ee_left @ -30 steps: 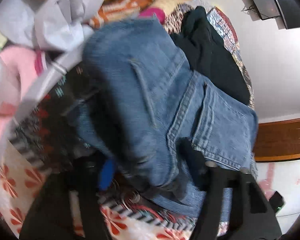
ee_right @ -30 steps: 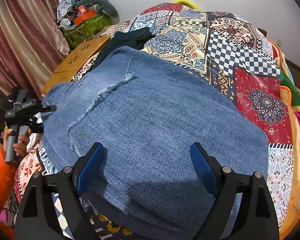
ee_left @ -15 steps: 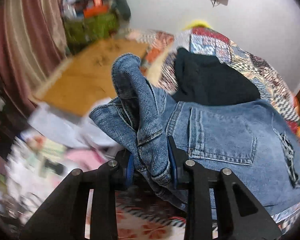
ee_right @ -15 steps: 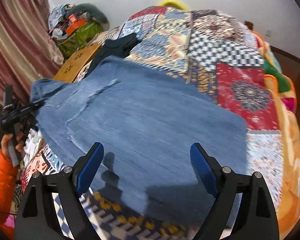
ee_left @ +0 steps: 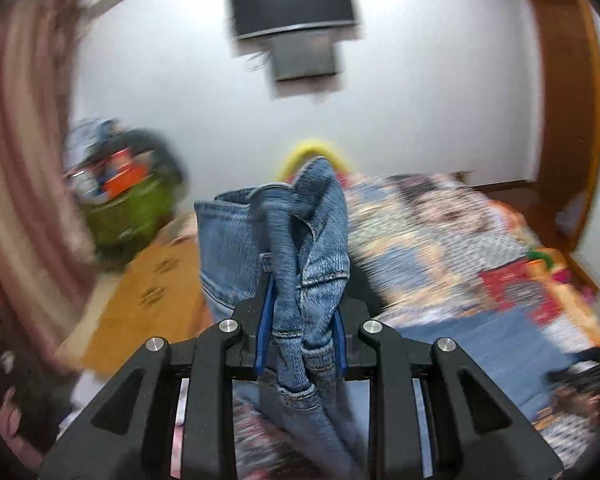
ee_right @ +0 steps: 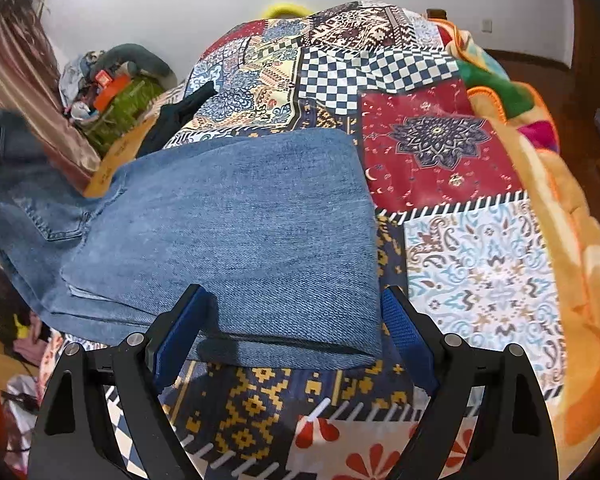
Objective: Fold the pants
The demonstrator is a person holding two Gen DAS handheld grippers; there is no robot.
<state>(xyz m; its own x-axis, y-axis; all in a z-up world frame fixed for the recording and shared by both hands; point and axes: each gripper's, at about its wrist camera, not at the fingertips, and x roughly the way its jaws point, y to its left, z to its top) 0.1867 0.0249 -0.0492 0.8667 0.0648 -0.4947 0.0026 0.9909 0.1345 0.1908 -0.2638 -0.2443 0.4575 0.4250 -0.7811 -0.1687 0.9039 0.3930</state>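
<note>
Since a second ago the left gripper (ee_left: 300,328) has swung the jeans' (ee_right: 236,232) bunched waistband up off the patchwork quilt (ee_right: 476,256), jaws closing on it. The right gripper (ee_right: 290,334) hovers wide open, empty, over the folded legs. Carry the waistband evenly across them.

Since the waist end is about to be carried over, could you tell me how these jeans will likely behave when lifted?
Probably floppy: the jeans bunch and droop around the left hand-held gripper, whose jaws are closing on them. Likely fairly heavy, as the folded legs lie flat in thick layers on the quilt. The coarse denim should resist slipping.
</note>
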